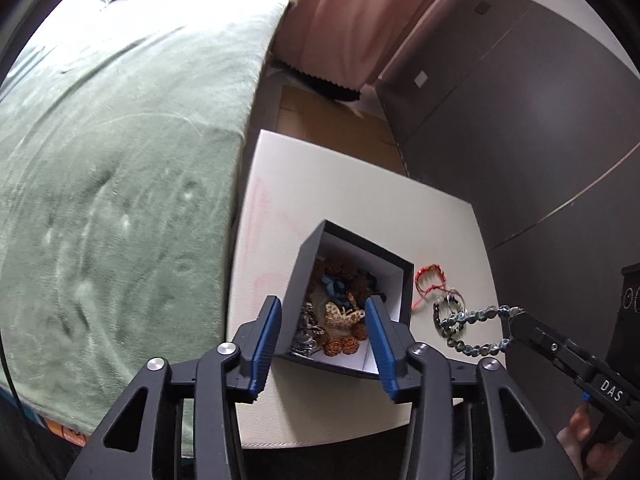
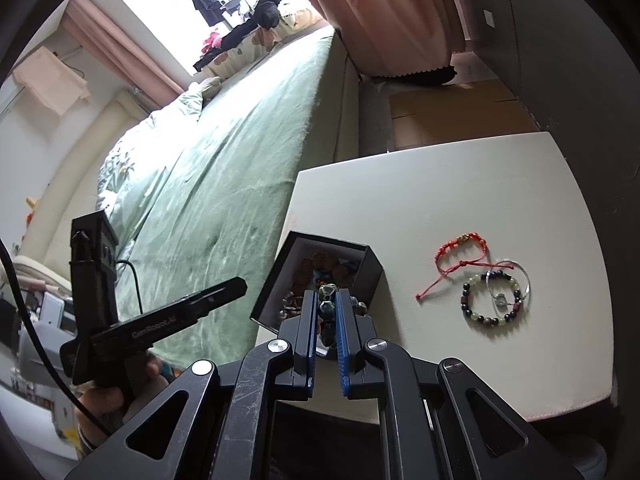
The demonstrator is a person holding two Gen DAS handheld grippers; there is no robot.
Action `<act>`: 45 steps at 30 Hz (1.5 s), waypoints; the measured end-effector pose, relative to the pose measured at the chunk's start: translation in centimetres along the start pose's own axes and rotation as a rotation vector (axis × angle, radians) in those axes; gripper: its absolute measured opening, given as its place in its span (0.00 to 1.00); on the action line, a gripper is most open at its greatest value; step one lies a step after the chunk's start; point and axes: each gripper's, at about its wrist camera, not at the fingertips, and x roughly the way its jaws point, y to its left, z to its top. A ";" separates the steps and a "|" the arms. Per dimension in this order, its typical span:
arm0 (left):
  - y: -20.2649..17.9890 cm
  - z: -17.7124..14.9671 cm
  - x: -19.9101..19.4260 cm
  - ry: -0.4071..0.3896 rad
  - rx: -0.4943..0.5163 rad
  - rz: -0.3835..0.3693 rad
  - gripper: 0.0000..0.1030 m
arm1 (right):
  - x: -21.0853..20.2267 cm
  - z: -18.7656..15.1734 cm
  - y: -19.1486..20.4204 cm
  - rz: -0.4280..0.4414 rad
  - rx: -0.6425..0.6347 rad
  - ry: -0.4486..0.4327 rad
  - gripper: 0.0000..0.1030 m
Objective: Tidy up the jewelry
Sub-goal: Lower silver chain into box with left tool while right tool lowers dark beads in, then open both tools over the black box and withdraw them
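Beaded bracelet point(image 1: 472, 332): pinched in right claw point(image 2: 325, 314), lifted beside black box point(image 1: 394, 264).
Left claw point(image 1: 322, 334) wide, empty, over the box; next, carry across and release inside.

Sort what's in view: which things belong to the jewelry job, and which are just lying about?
Job:
- black box holding jewelry
- dark bead string in the right tongs
- red cord bracelet
- mixed bead bracelet
- thin bangle
- left tongs, open at the box

Lying about:
- green bedspread
- pink curtain
- cardboard
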 end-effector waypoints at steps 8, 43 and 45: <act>2.8 -0.2 -2.4 -0.035 -0.054 0.027 0.45 | 1.9 0.9 2.8 0.035 -0.044 0.020 0.10; -5.6 -0.7 -2.2 -0.058 0.083 -0.008 0.75 | -2.8 -0.7 -7.2 -0.053 0.161 -0.038 0.65; -6.6 -0.7 -1.6 -0.048 0.100 -0.009 0.75 | -3.3 -0.8 -8.3 -0.063 0.182 -0.043 0.70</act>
